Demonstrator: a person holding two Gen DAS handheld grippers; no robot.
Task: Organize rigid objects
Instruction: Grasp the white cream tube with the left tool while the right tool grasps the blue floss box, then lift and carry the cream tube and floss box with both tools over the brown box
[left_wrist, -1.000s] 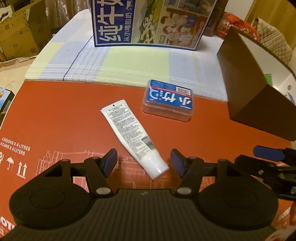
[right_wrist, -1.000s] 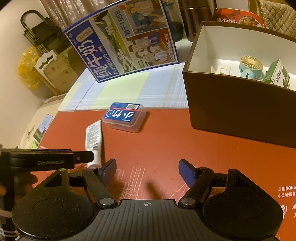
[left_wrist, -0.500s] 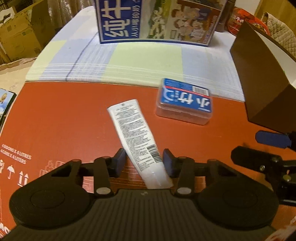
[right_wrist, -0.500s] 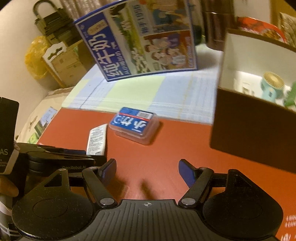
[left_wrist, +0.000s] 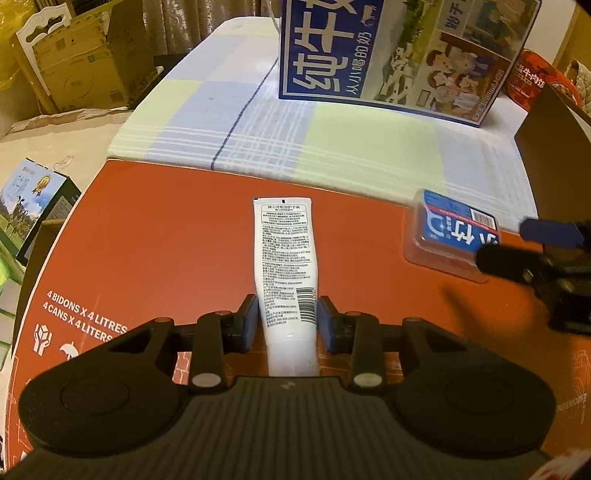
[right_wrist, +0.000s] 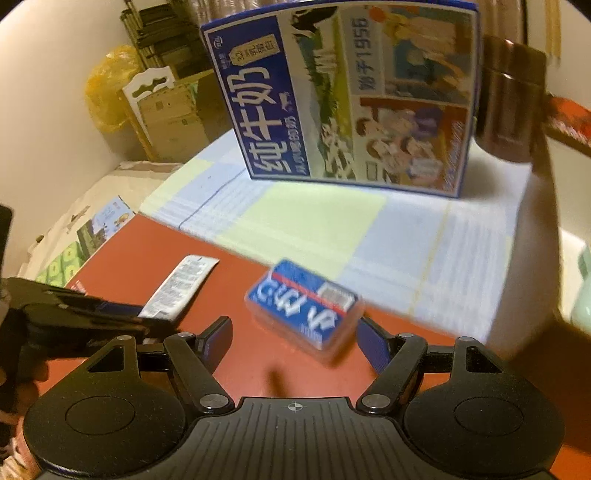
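Two hand-held grippers are working over a red cardboard sheet (left_wrist: 166, 236) that is lying on a checked cloth (left_wrist: 332, 147). Two loose items are sitting on the sheet: one white tube (left_wrist: 286, 258) and one clear plastic case with a blue label (right_wrist: 304, 306). The left gripper (left_wrist: 287, 319) has just been closing and its blue pads are now pressing on both sides of the tube near its cap end, while the tube's flat end is pointing away; the cap itself is disappearing behind the gripper body. The right gripper (right_wrist: 293, 339) is hovering with its jaws standing apart at about half width, holding nothing, with the blurred case lying just ahead between them. One large blue milk carton box (right_wrist: 347, 96) is standing on the cloth behind. A dark brown box (left_wrist: 554, 122) is being cut off at the right edge, so its contents cannot be made out.
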